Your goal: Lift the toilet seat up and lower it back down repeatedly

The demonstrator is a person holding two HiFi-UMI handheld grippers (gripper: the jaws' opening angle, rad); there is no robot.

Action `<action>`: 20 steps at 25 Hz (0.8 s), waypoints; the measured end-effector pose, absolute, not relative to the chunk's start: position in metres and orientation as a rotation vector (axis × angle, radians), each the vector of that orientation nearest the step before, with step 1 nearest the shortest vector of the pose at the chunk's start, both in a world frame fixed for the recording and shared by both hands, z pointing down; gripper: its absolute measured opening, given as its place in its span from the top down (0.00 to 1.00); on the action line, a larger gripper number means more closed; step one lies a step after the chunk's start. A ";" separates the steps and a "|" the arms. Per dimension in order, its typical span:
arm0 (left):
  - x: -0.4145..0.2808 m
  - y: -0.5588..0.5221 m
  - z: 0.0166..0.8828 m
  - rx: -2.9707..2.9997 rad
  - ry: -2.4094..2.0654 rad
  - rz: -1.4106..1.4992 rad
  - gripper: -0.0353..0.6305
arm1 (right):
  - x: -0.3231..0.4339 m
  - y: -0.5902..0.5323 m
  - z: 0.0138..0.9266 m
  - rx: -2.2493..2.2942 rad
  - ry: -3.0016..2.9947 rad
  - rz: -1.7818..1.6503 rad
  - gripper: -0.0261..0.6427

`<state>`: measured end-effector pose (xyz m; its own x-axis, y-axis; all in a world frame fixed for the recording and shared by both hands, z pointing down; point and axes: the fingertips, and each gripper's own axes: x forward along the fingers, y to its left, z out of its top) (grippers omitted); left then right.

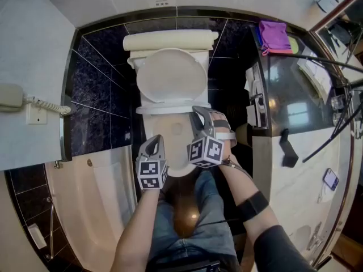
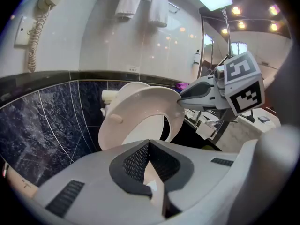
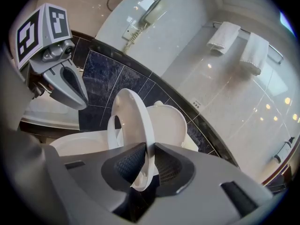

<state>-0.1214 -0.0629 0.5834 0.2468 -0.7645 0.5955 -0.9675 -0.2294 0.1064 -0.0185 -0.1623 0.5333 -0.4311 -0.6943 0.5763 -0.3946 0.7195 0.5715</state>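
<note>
Dark marble wall tiles point(image 1: 96, 75), white bathtub point(image 1: 85, 208)

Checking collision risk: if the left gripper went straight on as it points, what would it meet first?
Probably the raised toilet seat, held by the right gripper; depth is unclear.

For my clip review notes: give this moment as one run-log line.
right gripper: shut on seat rim | left gripper: shut, empty | seat: raised off bowl, short of lid | lid: up

Bathroom: toilet point(image 1: 170, 89), bathtub point(image 1: 85, 208), hanging towels point(image 2: 129, 1)
</note>
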 end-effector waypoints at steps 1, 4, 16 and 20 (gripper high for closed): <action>-0.122 -0.060 0.585 2.072 -1.571 0.594 0.95 | -0.017 -0.154 0.536 0.825 -2.065 -0.449 0.84; -0.121 -0.053 0.590 2.089 -1.553 0.584 0.95 | -0.015 -0.129 0.545 0.814 -2.042 -0.455 0.84; -0.111 -0.011 0.619 2.077 -1.504 0.559 0.95 | -0.003 -0.027 0.595 0.726 -1.956 -0.459 0.84; -0.107 0.013 0.640 2.047 -1.476 0.580 0.95 | 0.001 0.000 0.613 0.674 -1.940 -0.445 0.84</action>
<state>-0.1074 0.0132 0.6397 0.3053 -0.7168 0.6269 -0.9518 -0.2495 0.1783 0.0012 0.0002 0.6127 -0.3515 -0.6287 0.6937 -0.2635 0.7774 0.5711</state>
